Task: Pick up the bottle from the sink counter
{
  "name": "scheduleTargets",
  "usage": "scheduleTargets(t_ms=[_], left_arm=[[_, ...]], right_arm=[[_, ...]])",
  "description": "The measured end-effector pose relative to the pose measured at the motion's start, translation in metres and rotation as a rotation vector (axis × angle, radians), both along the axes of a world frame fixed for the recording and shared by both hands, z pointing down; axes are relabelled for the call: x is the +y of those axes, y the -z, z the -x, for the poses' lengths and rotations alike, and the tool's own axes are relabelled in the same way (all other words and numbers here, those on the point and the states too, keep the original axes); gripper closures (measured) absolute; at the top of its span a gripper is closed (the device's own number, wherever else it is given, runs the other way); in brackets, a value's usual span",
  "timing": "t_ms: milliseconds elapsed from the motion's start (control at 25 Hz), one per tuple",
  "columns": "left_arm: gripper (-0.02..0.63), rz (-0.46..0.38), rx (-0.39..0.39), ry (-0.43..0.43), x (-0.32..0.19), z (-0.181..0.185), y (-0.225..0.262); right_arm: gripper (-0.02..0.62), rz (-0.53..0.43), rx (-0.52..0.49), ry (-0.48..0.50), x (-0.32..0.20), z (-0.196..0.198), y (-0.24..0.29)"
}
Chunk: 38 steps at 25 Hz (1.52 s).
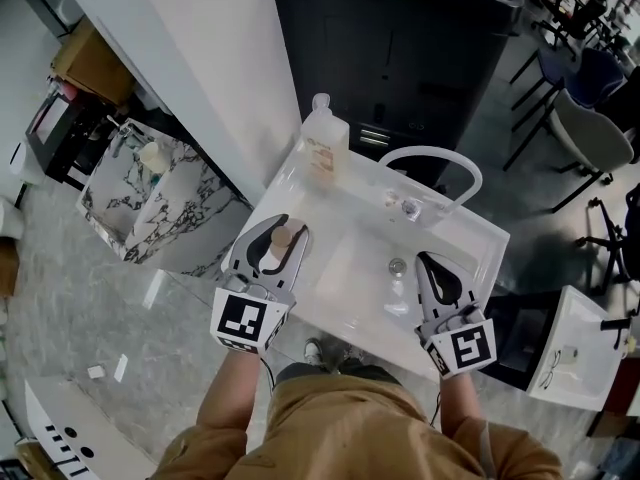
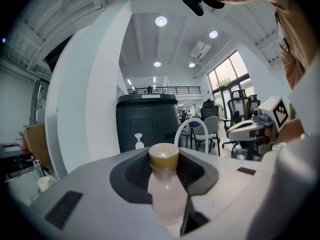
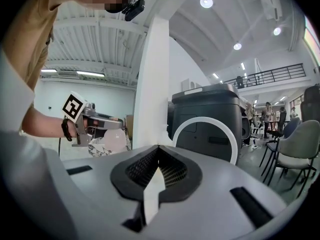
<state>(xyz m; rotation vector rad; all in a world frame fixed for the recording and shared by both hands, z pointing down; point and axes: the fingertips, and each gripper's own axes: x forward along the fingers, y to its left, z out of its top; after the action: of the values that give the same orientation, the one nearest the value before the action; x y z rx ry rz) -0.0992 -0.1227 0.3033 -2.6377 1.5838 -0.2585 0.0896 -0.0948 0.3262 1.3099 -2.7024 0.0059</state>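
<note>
A small bottle (image 2: 164, 189) of pale pinkish liquid with a tan cap (image 1: 282, 237) stands upright between the jaws of my left gripper (image 1: 285, 228), which is shut on it. It is held over the left rim of the white sink counter (image 1: 300, 183). My right gripper (image 1: 428, 262) hovers over the basin near the drain (image 1: 397, 266). Its jaws are shut, with the tips (image 3: 159, 149) meeting and nothing between them. In the right gripper view, the left gripper (image 3: 92, 121) shows at the left with the bottle (image 3: 112, 140) in it.
A clear soap dispenser (image 1: 325, 140) stands at the counter's far left corner. A white arched faucet (image 1: 432, 160) rises at the back of the basin. A dark cabinet (image 1: 400, 48) stands behind the sink. To the left is a marbled bin (image 1: 165, 213).
</note>
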Motion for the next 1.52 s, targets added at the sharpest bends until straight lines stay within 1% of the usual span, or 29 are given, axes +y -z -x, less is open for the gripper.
scheduleTargets(t_ms=[480, 680, 1000, 1320, 1520], left_arm=[[0.483, -0.017, 0.035, -0.01, 0.02, 0.006, 0.026], [0.482, -0.003, 0.04, -0.014, 0.029, 0.009, 0.028], [0.483, 0.009, 0.043, 0.009, 0.043, 0.019, 0.032], [0.483, -0.004, 0.053, 0.036, 0.054, 0.032, 0.043], [0.483, -0.012, 0.058, 0.039, 0.06, 0.033, 0.048]], right_arm=[[0.592, -0.026, 0.004, -0.04, 0.008, -0.014, 0.011], [0.592, -0.025, -0.003, -0.073, 0.01, -0.029, 0.013], [0.592, -0.031, 0.0, -0.118, 0.011, -0.051, 0.017], [0.592, -0.044, 0.0, -0.145, 0.012, -0.063, 0.024], [0.592, -0.052, 0.002, -0.163, 0.015, -0.072, 0.029]])
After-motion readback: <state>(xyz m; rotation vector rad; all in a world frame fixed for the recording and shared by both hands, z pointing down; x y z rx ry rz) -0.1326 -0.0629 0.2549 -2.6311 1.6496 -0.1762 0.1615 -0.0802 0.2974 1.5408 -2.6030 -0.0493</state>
